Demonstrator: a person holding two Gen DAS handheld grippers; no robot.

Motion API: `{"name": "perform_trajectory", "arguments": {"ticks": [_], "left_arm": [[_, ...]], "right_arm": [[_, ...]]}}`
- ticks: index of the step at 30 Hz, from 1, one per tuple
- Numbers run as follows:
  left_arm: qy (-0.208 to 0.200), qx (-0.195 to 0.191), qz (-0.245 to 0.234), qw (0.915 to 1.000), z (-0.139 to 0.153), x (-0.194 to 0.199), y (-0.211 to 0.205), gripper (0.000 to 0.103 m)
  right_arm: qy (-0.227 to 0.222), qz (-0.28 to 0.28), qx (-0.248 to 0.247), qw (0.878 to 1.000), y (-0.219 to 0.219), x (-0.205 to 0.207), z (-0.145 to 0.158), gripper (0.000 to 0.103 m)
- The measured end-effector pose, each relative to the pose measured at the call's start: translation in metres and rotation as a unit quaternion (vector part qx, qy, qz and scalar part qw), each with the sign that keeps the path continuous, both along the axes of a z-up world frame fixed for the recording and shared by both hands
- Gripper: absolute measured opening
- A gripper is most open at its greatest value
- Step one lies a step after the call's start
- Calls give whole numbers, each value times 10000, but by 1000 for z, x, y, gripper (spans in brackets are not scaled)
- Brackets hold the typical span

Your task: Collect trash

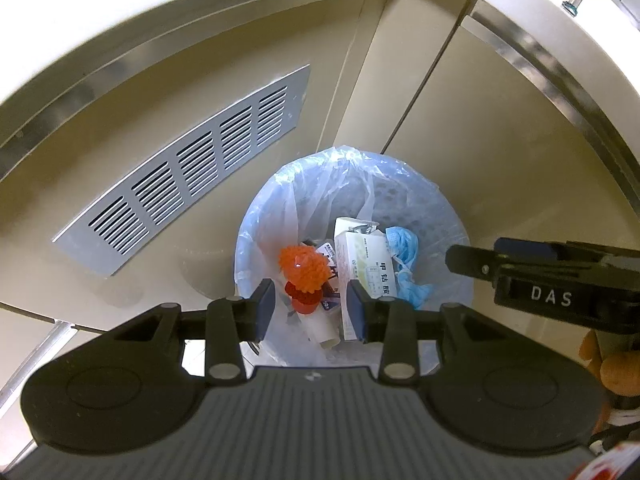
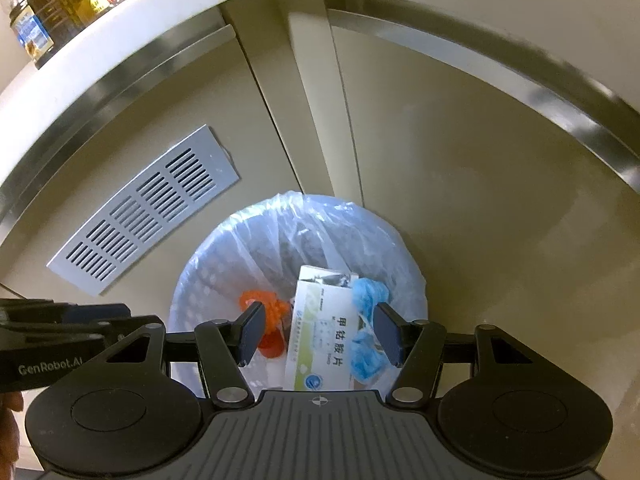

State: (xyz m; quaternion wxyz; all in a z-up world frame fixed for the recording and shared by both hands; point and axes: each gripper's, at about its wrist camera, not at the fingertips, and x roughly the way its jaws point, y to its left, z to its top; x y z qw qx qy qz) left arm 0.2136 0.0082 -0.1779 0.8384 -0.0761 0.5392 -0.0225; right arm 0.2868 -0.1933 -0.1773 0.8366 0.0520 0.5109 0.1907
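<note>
A round bin lined with a clear plastic bag [image 1: 276, 200] [image 2: 224, 248] stands on the floor by the cabinets. In it lie an orange spiky ball [image 1: 304, 266] [image 2: 274, 306], a red cap [image 1: 306, 303], a white and green medicine box [image 1: 368, 264] [image 2: 324, 332], a blue face mask [image 1: 408, 256] [image 2: 366, 292] and a white tube [image 1: 322, 330]. My left gripper [image 1: 311, 310] hangs open and empty above the bin. My right gripper [image 2: 320, 334] also hangs open and empty above it, and its side shows in the left wrist view [image 1: 520, 268].
Beige cabinet doors surround the bin, one with a grey vent grille [image 1: 188, 168] [image 2: 148, 208]. A white countertop edge [image 2: 120, 12] runs above, with bottles and jars [image 2: 36, 12] on it at the upper left.
</note>
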Motion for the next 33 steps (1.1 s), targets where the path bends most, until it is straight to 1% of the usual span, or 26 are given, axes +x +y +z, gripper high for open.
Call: {"name": "perform_trajectory", "arguments": {"ticks": [7,15,19,22,26,29,31,33], "left_arm": [[-143,55,31,9999,18,-5,-5,35],[-390,217,242,9987,50,-17,-16,35],[-523,284,368,9975,67,-25,-19,39],[-635,285,442,9966,79,-33,-21,48],[-849,287,437,9950,96,-40,-22,68],[-1041,261,362,9936,110,-45,-22,71],[-1240,270,289,9915,119,-52,-19,77],[-1450,351,161,9887,127,-59,-17,77]], "right_arm": [[-76,72,-113,9999,-6,-10,22,60],[-175,331,-116,9992,-9,-27,50,60],[-247,411,-101,9988,-17,-35,60,60],[-317,406,-76,9986,-21,-39,66,66],[-508,209,-55,9985,-28,-48,83,71],[-686,15,-38,9976,-28,-59,97,73],[-801,-138,-32,9967,-27,-67,106,73],[-900,-343,-53,9953,-24,-77,116,74]]}}
